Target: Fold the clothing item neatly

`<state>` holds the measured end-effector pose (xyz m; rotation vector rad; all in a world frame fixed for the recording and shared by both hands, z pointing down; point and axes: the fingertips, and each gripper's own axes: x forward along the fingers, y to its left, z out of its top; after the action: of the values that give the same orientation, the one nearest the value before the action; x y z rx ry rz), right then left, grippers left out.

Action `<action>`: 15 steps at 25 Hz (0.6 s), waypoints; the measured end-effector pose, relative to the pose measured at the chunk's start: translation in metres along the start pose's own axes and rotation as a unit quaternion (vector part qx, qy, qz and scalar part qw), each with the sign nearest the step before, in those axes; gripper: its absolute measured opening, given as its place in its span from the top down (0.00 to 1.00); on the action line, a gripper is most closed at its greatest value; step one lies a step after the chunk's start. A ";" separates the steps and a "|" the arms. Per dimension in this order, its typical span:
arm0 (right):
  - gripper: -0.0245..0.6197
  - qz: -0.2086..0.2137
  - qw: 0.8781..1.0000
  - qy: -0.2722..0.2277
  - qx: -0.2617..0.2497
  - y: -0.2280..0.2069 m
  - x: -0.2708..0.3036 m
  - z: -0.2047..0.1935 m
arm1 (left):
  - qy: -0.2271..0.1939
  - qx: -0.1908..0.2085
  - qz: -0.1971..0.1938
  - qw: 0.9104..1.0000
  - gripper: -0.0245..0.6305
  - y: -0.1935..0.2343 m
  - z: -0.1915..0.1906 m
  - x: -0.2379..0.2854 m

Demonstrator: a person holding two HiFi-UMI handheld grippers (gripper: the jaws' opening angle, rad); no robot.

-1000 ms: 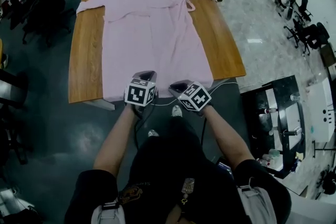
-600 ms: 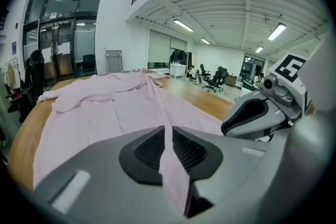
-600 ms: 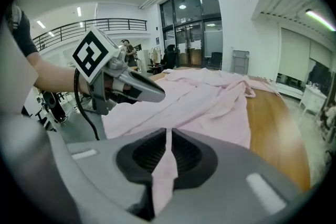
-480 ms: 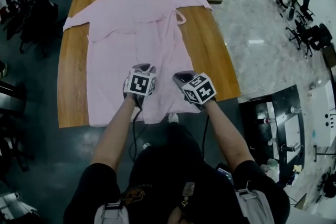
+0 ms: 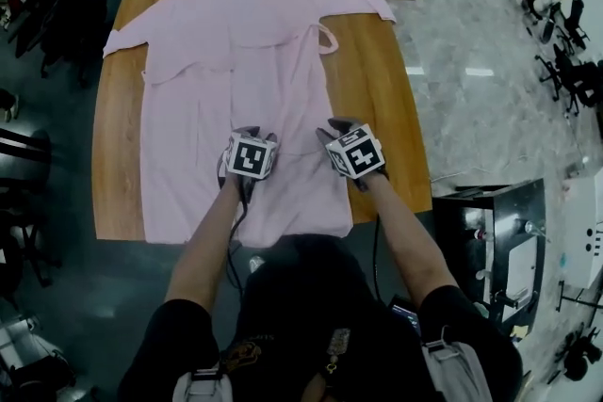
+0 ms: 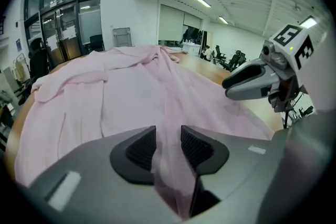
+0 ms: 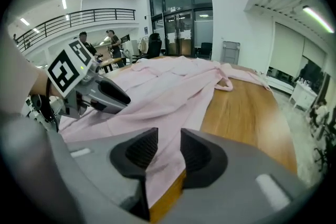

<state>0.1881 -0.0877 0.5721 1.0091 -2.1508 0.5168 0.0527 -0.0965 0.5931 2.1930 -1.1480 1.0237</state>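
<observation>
Between the jaws of my left claw point(image 6: 168, 147), which have just been opening and now stand partly apart, a ridge of the pink robe point(image 6: 131, 97) lies loose, and the pads do not press it. My right claw point(image 7: 167, 150) has just been opening too. Its jaws are partly apart over the robe's right edge and grip nothing. Both claws hover side by side above the robe's lower half. The robe lies spread on the wooden table point(image 5: 391, 118), collar at the far end, sleeves out to each side.

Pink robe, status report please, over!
Left gripper, right gripper: fingers just opening, cloth between, not pinched. Pink robe spread flat on table, unfolded. Nothing blocking.
</observation>
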 end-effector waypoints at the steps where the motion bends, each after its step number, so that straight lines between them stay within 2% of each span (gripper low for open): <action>1: 0.77 0.003 1.000 0.012 -0.001 -0.004 0.006 -0.004 | 0.007 -0.006 -0.004 1.000 0.73 -0.001 -0.002 0.003; 3: 0.81 0.012 0.999 0.038 -0.008 -0.009 0.014 -0.014 | 0.014 -0.007 -0.004 1.000 0.79 -0.002 -0.002 0.004; 4: 0.86 0.014 0.999 0.049 -0.013 -0.009 0.016 -0.019 | 0.016 0.000 0.003 1.000 0.89 -0.001 -0.001 0.003; 5: 0.91 0.014 0.998 0.055 -0.017 -0.010 0.016 -0.023 | 0.017 0.005 0.010 1.000 0.93 0.000 0.000 0.001; 10: 0.94 -0.016 0.997 0.068 -0.027 -0.014 0.013 -0.026 | -0.009 0.001 0.031 0.999 0.93 0.010 0.004 -0.018; 15: 0.94 -0.047 0.996 0.073 -0.030 -0.017 0.009 -0.028 | -0.005 -0.034 0.084 0.996 0.94 0.044 -0.014 -0.043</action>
<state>0.2092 -0.0859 0.5991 1.0030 -1.9684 0.4634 -0.0059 -0.0898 0.5705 2.0795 -1.3710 1.0252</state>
